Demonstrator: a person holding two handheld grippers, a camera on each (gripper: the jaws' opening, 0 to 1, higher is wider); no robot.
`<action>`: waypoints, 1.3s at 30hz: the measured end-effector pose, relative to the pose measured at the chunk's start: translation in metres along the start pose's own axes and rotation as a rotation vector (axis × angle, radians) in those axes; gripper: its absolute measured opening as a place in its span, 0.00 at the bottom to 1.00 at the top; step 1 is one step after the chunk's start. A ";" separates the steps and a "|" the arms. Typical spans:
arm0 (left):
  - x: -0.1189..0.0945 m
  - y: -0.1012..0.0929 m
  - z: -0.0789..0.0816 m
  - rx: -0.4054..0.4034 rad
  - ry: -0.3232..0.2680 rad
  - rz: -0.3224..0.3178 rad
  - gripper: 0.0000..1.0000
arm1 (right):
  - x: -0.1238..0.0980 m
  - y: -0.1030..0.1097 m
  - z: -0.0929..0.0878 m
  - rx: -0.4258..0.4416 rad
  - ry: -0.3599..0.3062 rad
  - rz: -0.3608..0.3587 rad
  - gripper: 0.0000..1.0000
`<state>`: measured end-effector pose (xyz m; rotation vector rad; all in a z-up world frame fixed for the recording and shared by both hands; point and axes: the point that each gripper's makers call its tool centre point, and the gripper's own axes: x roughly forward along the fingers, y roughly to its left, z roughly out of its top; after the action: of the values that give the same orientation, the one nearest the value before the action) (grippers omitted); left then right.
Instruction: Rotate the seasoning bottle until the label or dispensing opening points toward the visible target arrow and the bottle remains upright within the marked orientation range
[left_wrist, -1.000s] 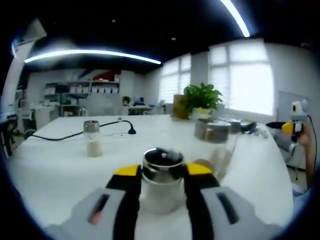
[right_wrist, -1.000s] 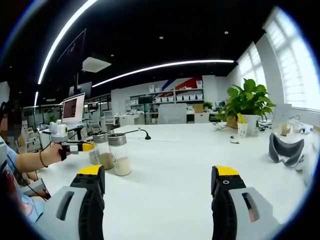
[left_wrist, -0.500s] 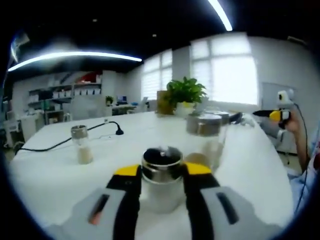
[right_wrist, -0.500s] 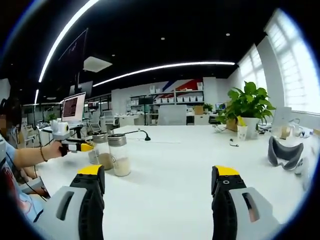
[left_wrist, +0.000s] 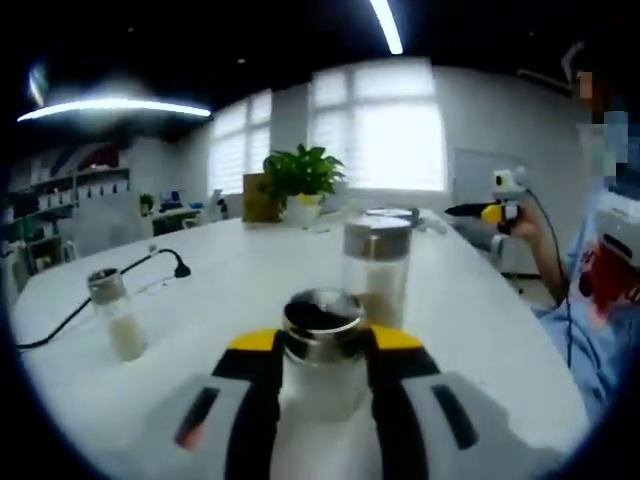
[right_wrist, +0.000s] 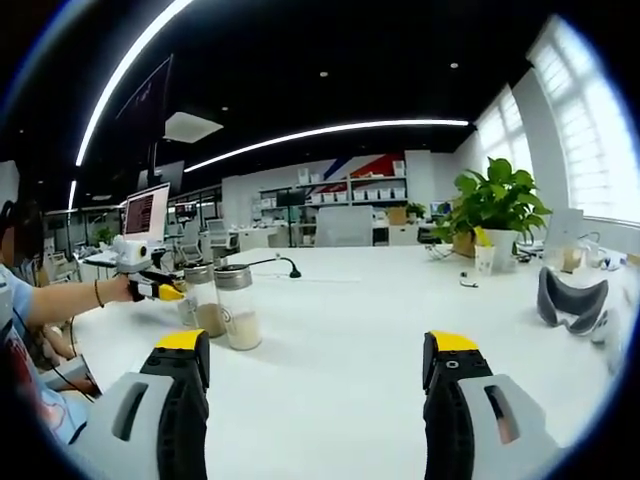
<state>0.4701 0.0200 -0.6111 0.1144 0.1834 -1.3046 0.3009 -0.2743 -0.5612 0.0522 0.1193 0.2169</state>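
Observation:
My left gripper (left_wrist: 322, 345) is shut on a clear seasoning bottle (left_wrist: 322, 372) with a shiny metal lid, holding it upright over the white table (left_wrist: 250, 270). A taller lidded jar (left_wrist: 377, 268) stands just behind it. In the right gripper view the left gripper (right_wrist: 160, 290), held by a hand, reaches in at the left beside two glass jars (right_wrist: 222, 303); I cannot tell which of them it holds. My right gripper (right_wrist: 317, 375) is open over bare table, with nothing between its fingers. It also appears far right in the left gripper view (left_wrist: 490, 212).
A small shaker (left_wrist: 115, 315) stands at the left by a black cable (left_wrist: 150, 268). A potted plant (right_wrist: 495, 205) and a grey headset (right_wrist: 570, 300) sit at the table's far right. A person's sleeve (left_wrist: 600, 300) borders the table edge.
The left gripper view has swung so the room slides left, with the bottle still in its jaws. In the right gripper view the hand with the left gripper has shifted slightly right.

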 end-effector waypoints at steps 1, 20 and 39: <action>0.000 0.002 -0.001 -0.035 0.004 -0.026 0.34 | 0.000 0.001 0.000 0.005 0.001 0.007 0.91; 0.006 -0.012 -0.006 -0.005 0.036 -0.387 0.35 | -0.002 -0.005 0.004 -0.037 0.001 -0.028 0.91; -0.006 -0.005 -0.018 -0.011 0.086 -0.225 0.50 | -0.004 -0.011 0.002 -0.032 0.012 -0.052 0.91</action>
<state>0.4627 0.0279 -0.6272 0.1437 0.2835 -1.5237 0.2996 -0.2861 -0.5599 0.0160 0.1285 0.1676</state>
